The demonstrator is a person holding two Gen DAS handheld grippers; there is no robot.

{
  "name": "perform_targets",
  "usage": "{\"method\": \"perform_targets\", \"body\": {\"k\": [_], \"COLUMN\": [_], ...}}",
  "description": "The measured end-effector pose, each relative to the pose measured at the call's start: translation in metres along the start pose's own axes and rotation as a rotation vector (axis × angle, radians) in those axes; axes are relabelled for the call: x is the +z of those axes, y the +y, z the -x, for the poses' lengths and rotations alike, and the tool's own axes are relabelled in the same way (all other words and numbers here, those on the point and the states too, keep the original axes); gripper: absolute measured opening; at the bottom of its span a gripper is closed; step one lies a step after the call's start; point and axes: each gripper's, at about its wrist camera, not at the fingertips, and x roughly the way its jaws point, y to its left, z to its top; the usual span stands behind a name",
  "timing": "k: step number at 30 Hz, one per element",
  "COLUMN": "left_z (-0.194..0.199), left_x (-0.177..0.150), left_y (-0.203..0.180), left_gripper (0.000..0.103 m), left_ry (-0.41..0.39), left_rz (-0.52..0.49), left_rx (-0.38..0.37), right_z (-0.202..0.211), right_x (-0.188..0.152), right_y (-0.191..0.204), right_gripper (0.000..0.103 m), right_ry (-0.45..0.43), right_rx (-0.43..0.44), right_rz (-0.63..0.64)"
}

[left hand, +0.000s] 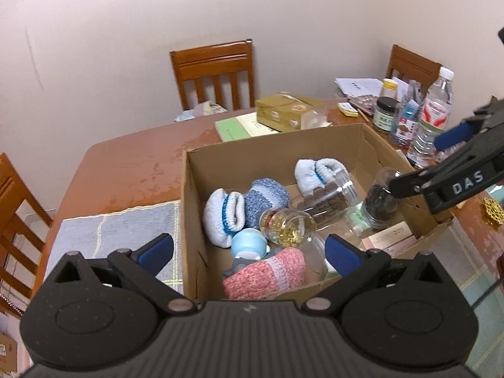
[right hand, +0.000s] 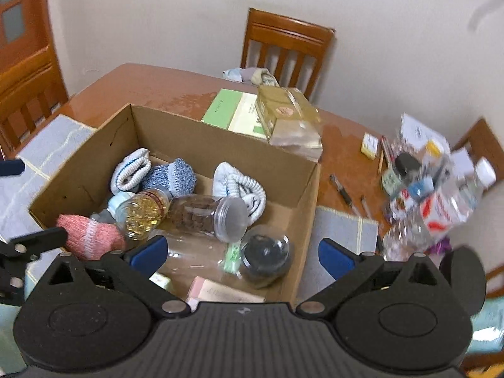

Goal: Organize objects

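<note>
Both tongs, left gripper (left hand: 249, 250) and right gripper (right hand: 242, 252), wide and empty, brown wooden table (left hand: 132, 160), cream wall (left hand: 126, 47)

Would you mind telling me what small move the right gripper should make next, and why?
Probably lift the right gripper up and back out of the cardboard box. Its jaws stand wide open with nothing between the pads, and the dark-filled jar lies inside, free of them.

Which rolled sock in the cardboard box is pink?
The pink-and-white knitted sock roll at the box's near edge; the other rolls are white or blue.
</note>
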Motion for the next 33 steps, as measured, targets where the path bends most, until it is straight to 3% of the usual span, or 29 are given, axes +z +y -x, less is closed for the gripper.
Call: {"method": "perform_targets", "body": {"k": [6, 12, 15, 23, 33], "left_z": [0.004, -0.002, 0.000, 0.009, 0.018], "left_x": [-0.012, -0.024, -0.027, -0.024, -0.028], "left_y": [0.000, -0.002, -0.004, -0.007, -0.009], "left_gripper": [0.102, 0.102, 0.102, 0.102, 0.102], "left_ry": [0.043, 0.186, 0.213, 0.217, 0.203], "left_rz": [0.063, 0.150, 0.177, 0.189, 0.197], "left_rx": [0.018, 0.055, 0.056, 0.087, 0.072], "right_z": [0.005, 0.002, 0.002, 0.012, 0.024], "right_x": [-0.020, -0.051, -0.062, -0.075, -0.085], "right_y": [0.005, 0.012, 0.016, 0.029, 0.028], "right_gripper": [0.103, 0.103, 0.103, 0.103, 0.103], "right_ry": [0.059, 0.120, 0.129, 0.108, 0.086], "right_rx": [0.005, 0.014, 0.000, -0.038, -0.034], "right_rz": [-0.103, -0.243, -0.296, -0.306, -0.362]}}
